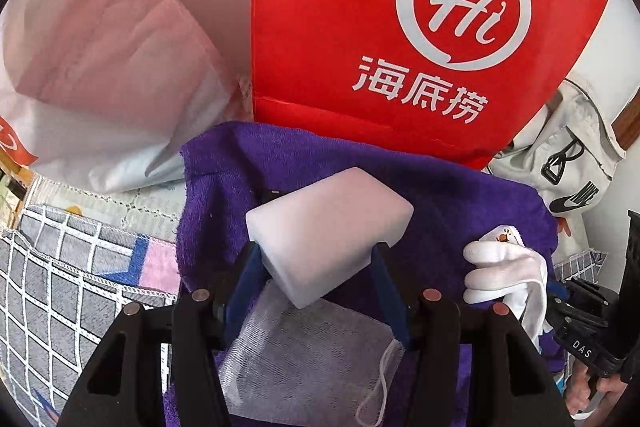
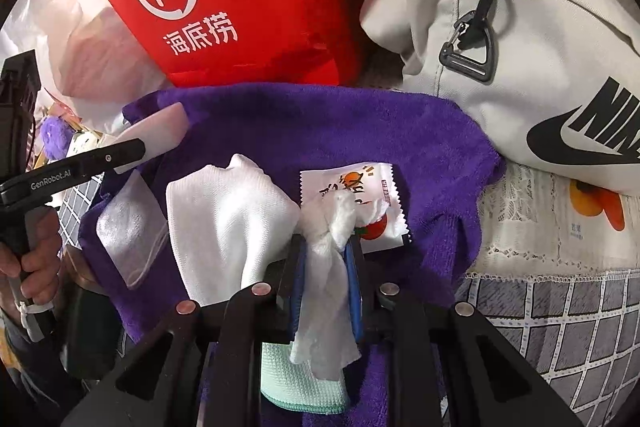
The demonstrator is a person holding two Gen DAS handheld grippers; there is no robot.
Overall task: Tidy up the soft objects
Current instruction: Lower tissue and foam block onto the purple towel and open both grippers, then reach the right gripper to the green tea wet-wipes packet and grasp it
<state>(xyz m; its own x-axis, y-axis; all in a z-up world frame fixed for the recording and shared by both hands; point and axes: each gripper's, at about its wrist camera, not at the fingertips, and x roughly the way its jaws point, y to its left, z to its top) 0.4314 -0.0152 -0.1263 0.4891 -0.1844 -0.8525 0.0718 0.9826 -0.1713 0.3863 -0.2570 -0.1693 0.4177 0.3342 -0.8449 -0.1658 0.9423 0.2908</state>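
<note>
In the left wrist view my left gripper (image 1: 316, 263) is shut on a white sponge block (image 1: 328, 223), tilted over a purple towel (image 1: 460, 203). A mesh pouch (image 1: 304, 359) lies on the towel under it. In the right wrist view my right gripper (image 2: 326, 267) is shut on a crumpled white tissue (image 2: 328, 287) that hangs between the blue fingers (image 2: 299, 291). Beside it on the purple towel (image 2: 360, 131) lie a white cloth (image 2: 228, 219), a snack packet (image 2: 372, 195), the mesh pouch (image 2: 128, 235) and a mint-green cloth (image 2: 304, 383). The sponge (image 2: 156, 135) shows at the left.
A red paper bag (image 1: 360, 27) stands right behind the towel, with a white plastic bag (image 1: 100, 47) to its left. A grey Nike bag (image 2: 520, 47) lies at the right. The checked tablecloth (image 1: 60, 287) spreads around. A hand (image 2: 32, 259) holds the left gripper's handle.
</note>
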